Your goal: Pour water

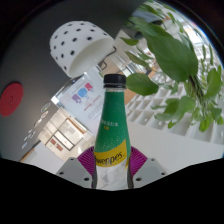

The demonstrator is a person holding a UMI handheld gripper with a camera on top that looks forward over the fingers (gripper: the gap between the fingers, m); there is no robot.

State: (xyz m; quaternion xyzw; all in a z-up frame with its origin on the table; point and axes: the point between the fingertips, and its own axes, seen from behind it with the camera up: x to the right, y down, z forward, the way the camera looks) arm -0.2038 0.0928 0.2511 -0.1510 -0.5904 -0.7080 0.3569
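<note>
Daylight floods in from beyond the leafy plant (172, 52), where the background burns out to plain white. The green bottle (113, 125) stands lit evenly, its label readable, with a soft sheen on the black cap. The wide lens bends everything strongly (straight lines curve toward the rim), and the white dotted object (78, 45) looks stretched. Leaves near the margin are soft. Low down, around the claw (112, 166), it turns dim.

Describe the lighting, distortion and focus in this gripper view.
Gripper view: strong fisheye bending of the scene; bright daylight behind the leafy plant washes out that area; the green-labelled bottle between the gripper fingers is fairly sharp; the spotted white object behind is softer.
</note>
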